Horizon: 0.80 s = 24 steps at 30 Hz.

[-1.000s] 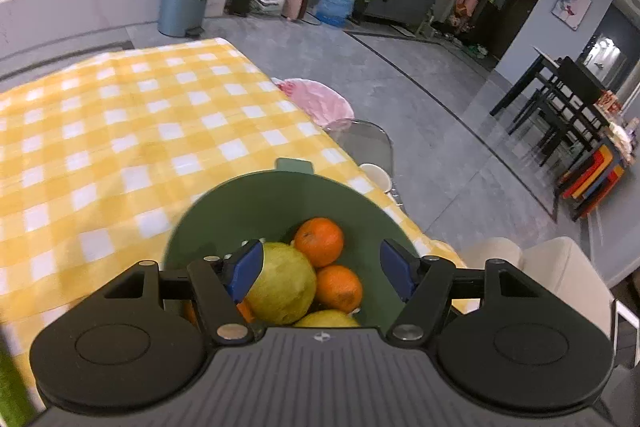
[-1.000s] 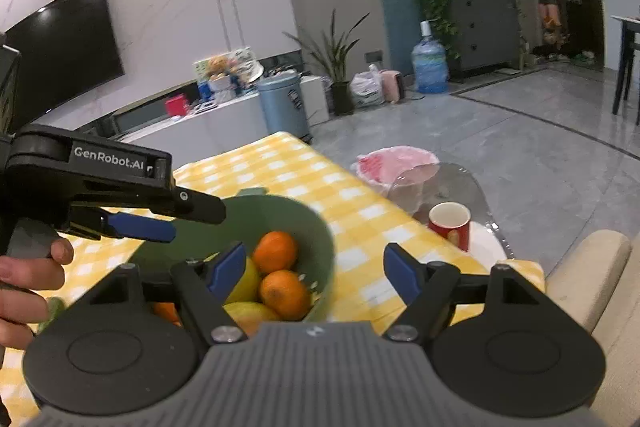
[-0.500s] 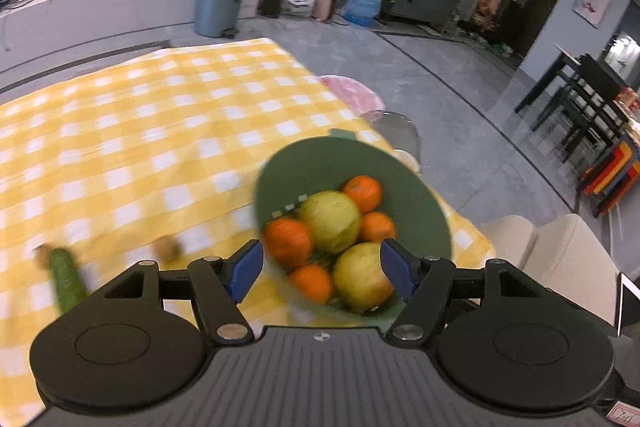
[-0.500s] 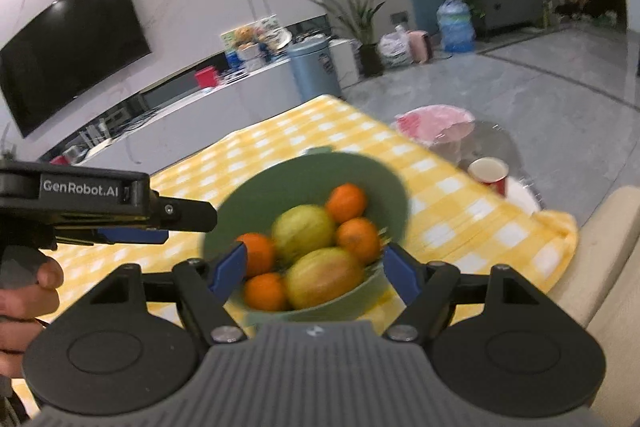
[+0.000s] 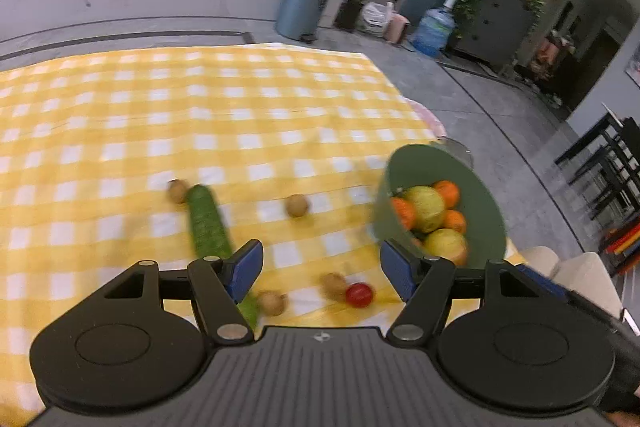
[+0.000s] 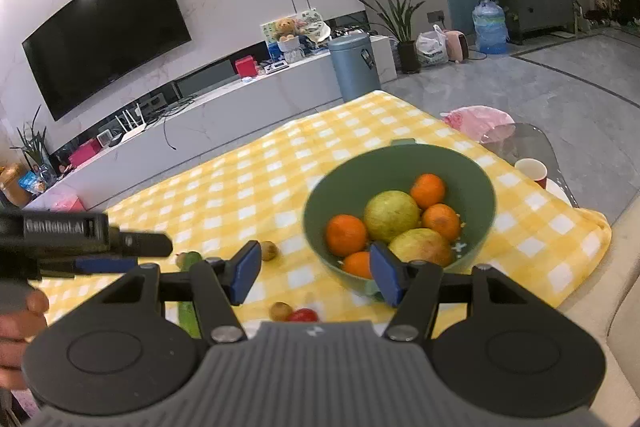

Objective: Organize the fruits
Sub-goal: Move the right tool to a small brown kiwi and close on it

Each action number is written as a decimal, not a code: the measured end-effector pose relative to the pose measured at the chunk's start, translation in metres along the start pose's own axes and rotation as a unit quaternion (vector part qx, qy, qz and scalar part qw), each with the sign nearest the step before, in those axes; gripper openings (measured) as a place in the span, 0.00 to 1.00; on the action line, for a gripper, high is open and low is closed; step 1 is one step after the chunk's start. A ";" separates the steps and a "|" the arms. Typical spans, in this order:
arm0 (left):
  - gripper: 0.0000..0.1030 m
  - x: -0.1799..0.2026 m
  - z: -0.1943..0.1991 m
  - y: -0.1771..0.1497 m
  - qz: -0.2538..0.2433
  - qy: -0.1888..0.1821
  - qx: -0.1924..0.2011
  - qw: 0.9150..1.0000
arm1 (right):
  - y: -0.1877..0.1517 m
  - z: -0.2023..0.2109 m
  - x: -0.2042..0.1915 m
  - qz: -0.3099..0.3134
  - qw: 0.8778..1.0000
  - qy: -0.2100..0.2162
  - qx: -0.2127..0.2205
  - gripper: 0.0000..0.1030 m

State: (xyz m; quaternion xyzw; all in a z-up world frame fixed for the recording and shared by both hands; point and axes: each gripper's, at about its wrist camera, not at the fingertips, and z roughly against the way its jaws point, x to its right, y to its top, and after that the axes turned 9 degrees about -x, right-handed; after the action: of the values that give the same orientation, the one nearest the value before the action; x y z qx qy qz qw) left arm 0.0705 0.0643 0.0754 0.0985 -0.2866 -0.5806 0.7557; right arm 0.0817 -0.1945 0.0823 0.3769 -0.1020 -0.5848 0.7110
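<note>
In the left wrist view I am seeing my left gripper hanging over the yellow checked tablecloth, and its jaws are standing spread with nothing between the blue pads. Past them a cucumber is lying on the cloth, with small brown fruits around it, one further in the middle and two more near a red tomato close to the fingers. The green bowl is sitting at the right edge of the table, and it is holding oranges and two bigger yellow-green fruits. In the right wrist view my right gripper is pointing at the same bowl; its jaws have just been closing, but they are still apart and gripping nothing. The left gripper is showing at the left side, held by a hand.
</note>
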 end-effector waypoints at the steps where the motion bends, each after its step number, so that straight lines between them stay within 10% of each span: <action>1: 0.77 -0.003 0.001 -0.001 0.003 0.004 0.001 1.000 | 0.000 0.000 -0.004 -0.001 1.000 -0.002 -0.001 0.57; 14: 0.77 -0.073 -0.016 -0.028 0.069 0.046 -0.013 0.996 | -0.019 -0.040 -0.055 -0.029 0.996 0.069 -0.051 0.32; 24: 0.77 -0.112 -0.035 -0.032 0.093 0.037 -0.039 0.994 | -0.061 -0.115 -0.060 -0.163 0.977 0.099 -0.099 0.19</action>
State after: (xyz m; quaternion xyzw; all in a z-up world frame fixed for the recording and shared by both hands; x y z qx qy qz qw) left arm 0.0449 0.1526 -0.0045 0.0637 -0.2434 -0.5148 0.8196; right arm 0.0849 -0.0938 -0.0198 0.3725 0.0901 -0.6597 0.6465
